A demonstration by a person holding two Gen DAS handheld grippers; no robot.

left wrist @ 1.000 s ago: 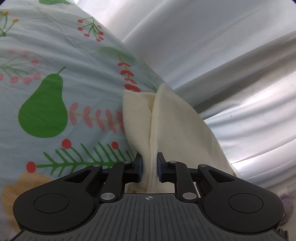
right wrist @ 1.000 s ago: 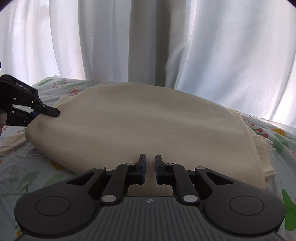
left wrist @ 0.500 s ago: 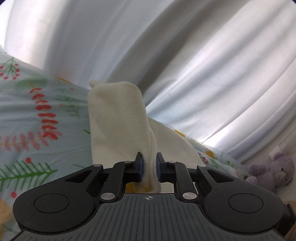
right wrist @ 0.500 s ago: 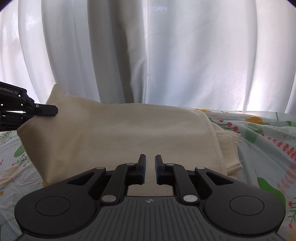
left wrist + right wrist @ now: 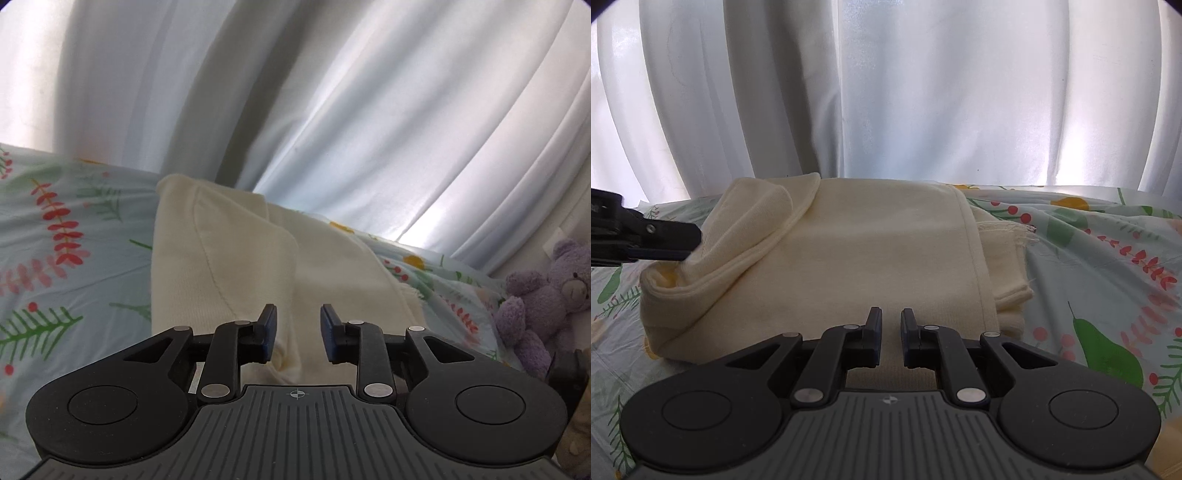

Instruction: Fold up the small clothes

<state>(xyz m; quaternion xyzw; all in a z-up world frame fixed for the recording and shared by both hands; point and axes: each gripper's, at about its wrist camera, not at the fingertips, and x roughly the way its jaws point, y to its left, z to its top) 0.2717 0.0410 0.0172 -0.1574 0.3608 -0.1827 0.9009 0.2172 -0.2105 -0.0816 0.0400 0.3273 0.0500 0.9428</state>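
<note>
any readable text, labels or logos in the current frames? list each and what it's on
No readable text in either view.
Left hand-held gripper: small crosshair mark on its body, no letters.
Right hand-held gripper: small round mark on its body, no letters.
Bedsheet: plant and fruit print only.

Garment [image 5: 871, 258]: one small knit piece, cream, fine ribbed weave. Folded flat into a rough rectangle on the floral sheet [image 5: 1108, 258], several layers stacked. Left end: a flap [image 5: 750, 221] turned back over the top layer, rumpled, its edge curled and slightly raised. Right end: a stitched hem running front to back, with lower layers and a frayed fringe [image 5: 1008, 229] protruding beyond it. Left wrist view: same garment [image 5: 221, 266] seen end-on, seam line visible.
</note>
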